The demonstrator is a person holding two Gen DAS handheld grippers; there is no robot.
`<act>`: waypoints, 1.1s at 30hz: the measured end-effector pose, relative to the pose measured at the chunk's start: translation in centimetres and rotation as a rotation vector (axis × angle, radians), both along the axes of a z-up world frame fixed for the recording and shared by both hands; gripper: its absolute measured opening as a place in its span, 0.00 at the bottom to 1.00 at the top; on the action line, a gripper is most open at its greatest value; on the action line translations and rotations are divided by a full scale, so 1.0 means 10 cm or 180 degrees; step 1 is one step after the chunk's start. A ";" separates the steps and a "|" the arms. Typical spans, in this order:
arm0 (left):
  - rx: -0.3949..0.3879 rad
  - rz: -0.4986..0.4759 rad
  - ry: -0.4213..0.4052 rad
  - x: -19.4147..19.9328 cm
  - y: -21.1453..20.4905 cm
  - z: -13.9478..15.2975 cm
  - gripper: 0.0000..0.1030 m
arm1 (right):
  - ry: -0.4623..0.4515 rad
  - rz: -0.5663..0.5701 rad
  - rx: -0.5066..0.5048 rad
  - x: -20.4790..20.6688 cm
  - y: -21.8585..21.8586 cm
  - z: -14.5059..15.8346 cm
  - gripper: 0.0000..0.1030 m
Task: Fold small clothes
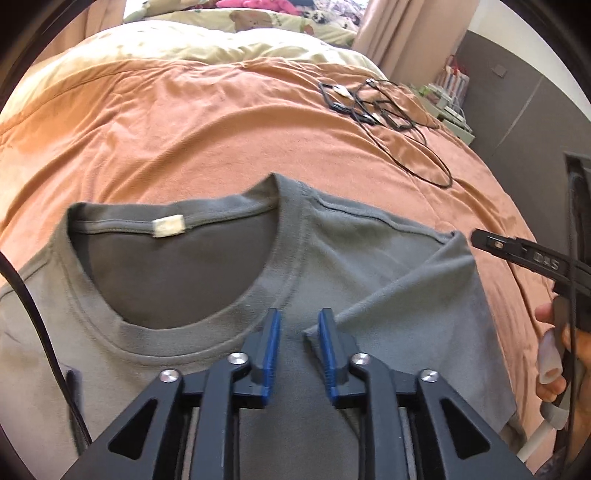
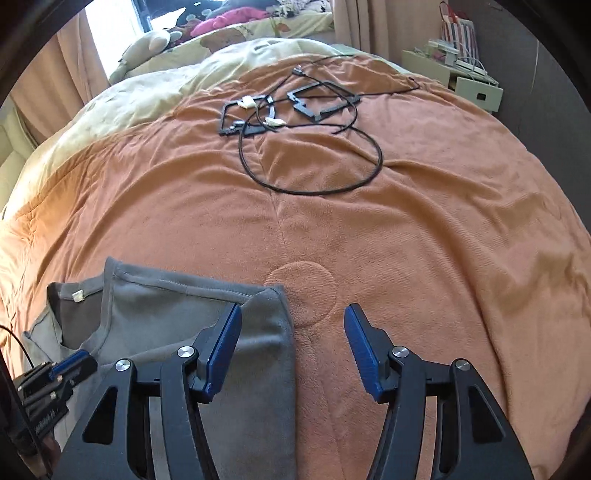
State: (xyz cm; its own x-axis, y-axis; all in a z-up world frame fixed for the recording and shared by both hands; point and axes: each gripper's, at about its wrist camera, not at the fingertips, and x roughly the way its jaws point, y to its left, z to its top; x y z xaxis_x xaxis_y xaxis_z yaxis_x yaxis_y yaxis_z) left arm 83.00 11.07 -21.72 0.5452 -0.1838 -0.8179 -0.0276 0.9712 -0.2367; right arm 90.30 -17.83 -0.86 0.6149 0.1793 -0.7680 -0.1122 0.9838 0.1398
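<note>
An orange-covered bed [image 2: 424, 240] carries a grey T-shirt [image 1: 369, 258] – and tangled black cables [image 2: 310, 147].

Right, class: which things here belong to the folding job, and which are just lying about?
Job:
T-shirt
left gripper
right gripper
blanket

Lying about:
cables
soft toys
nightstand
curtains

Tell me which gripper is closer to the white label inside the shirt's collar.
Left. The left gripper hovers over the grey shirt just below the neckline and its white label. The right gripper sits over the shirt's folded side edge, farther away.
</note>
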 end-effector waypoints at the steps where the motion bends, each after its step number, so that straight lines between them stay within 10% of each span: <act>1: 0.0024 -0.0028 0.0009 0.01 -0.04 -0.02 0.34 | 0.0031 -0.0032 -0.0029 0.03 0.01 -0.04 0.54; 15: 0.0653 -0.0102 0.0147 0.04 -0.24 -0.12 0.38 | 0.0091 -0.0253 -0.0399 0.30 0.11 -0.29 0.54; 33: 0.0326 -0.0082 0.0389 -0.65 -0.58 0.00 0.40 | 0.0398 0.0611 -0.0494 -0.88 -0.09 0.05 0.54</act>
